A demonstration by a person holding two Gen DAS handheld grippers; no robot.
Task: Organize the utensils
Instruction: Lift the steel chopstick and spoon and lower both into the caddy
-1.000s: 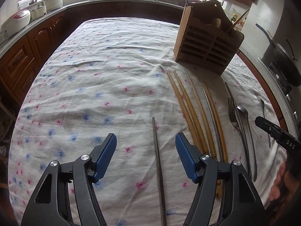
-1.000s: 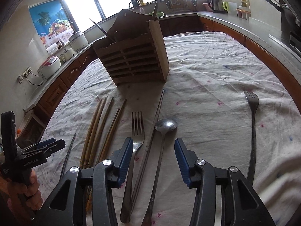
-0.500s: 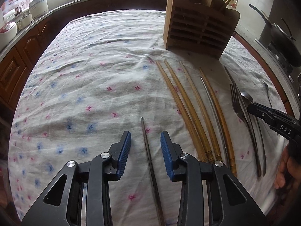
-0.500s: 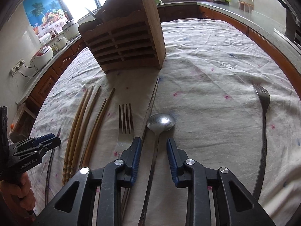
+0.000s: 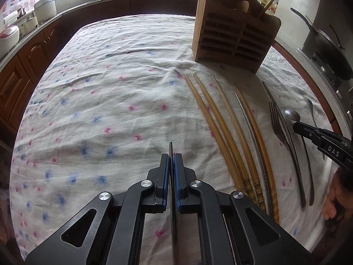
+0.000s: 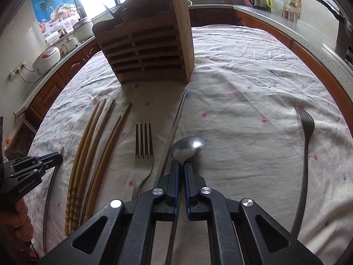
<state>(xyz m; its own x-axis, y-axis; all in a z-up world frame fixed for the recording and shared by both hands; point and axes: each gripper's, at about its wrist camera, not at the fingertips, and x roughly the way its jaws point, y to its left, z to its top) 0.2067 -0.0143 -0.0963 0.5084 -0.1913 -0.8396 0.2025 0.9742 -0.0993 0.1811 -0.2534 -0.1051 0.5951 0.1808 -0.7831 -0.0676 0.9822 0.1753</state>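
My left gripper is shut on a thin metal chopstick that lies on the flowered tablecloth; its tip pokes out past the pads. My right gripper is shut on the handle of a steel spoon, just behind the bowl. Several bamboo chopsticks, a metal chopstick, a fork and another metal chopstick lie in a row between the grippers. A wooden slatted utensil holder stands beyond them.
A second fork lies alone at the right of the cloth. Wooden cabinets and a counter with rice cookers ring the table on the left. A wok sits on the stove at the right edge.
Both grippers moved down and forward and closed: the left on the lone metal chopstick, the right on the spoon handle. They were wide open a second ago.
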